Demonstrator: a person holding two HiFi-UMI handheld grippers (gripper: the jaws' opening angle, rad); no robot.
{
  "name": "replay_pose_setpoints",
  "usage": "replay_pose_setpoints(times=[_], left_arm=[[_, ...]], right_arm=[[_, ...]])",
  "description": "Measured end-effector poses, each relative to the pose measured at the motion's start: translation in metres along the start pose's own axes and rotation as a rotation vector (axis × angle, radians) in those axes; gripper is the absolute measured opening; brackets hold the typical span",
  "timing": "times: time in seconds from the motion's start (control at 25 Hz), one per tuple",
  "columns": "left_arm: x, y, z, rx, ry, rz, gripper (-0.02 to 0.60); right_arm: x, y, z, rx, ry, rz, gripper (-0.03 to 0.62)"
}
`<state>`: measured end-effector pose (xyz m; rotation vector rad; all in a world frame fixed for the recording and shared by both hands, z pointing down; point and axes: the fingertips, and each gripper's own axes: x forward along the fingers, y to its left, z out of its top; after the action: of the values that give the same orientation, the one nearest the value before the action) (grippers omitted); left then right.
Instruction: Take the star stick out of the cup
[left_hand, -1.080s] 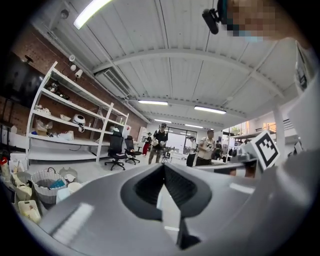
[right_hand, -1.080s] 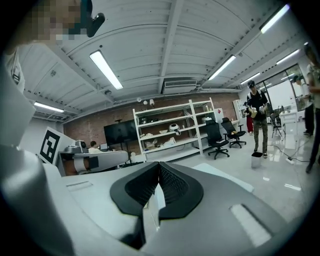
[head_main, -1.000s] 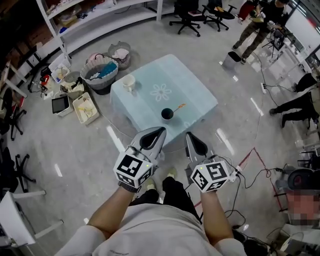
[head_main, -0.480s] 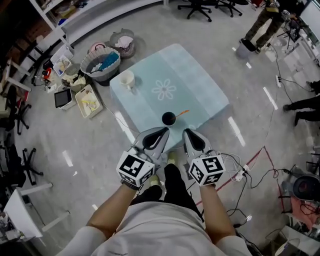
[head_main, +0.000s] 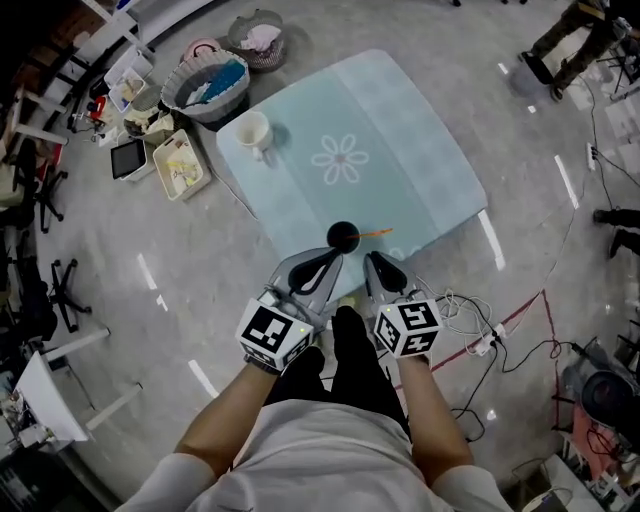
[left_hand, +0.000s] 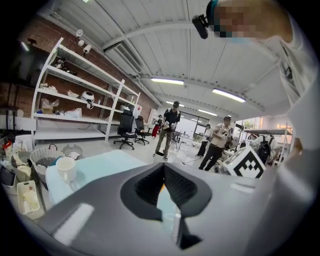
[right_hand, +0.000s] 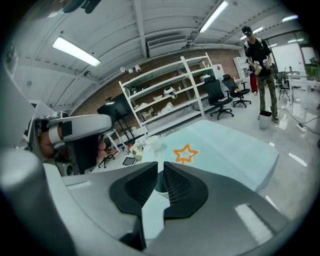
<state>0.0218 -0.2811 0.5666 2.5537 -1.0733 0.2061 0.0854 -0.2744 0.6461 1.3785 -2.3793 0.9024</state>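
Note:
A dark cup (head_main: 342, 236) stands near the front edge of the light-blue table (head_main: 400, 130). The orange star stick (head_main: 376, 232) leans out of it to the right. In the right gripper view the star (right_hand: 185, 153) shows just above the jaws and the cup (right_hand: 160, 183) behind them. My left gripper (head_main: 331, 260) and right gripper (head_main: 370, 260) hover side by side just short of the cup, both shut and holding nothing. The left gripper view (left_hand: 163, 167) shows only an orange sliver of the stick (left_hand: 162, 189) between its jaws.
A white mug (head_main: 253, 133) stands at the table's far left corner. Baskets (head_main: 207, 85) and bins (head_main: 181, 166) sit on the floor beyond it. Cables (head_main: 470, 330) lie on the floor at the right. Shelves (right_hand: 170, 102), office chairs and standing people (left_hand: 170, 127) are farther off.
The view has closed in on the table. Both grippers have come forward together and now sit right at the table's front edge by the cup. Their jaws stay shut.

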Motion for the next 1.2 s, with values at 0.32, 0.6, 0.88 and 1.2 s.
replay_pose_setpoints(times=[0.32, 0.6, 0.88, 1.2], left_arm=[[0.024, 0.023, -0.029, -0.034, 0.058, 0.040, 0.006], [0.029, 0.035, -0.046, -0.055, 0.087, 0.058, 0.006], [0.028, 0.045, -0.050, -0.061, 0.096, 0.071, 0.006], [0.019, 0.043, -0.045, -0.046, 0.080, 0.060, 0.006]], right_arm=[[0.049, -0.035, -0.035, 0.074, 0.091, -0.012, 0.046], [0.071, -0.042, -0.045, 0.109, 0.098, -0.002, 0.044], [0.079, -0.045, -0.044, 0.102, 0.089, -0.025, 0.037], [0.072, -0.042, -0.031, 0.079, 0.058, -0.042, 0.028]])
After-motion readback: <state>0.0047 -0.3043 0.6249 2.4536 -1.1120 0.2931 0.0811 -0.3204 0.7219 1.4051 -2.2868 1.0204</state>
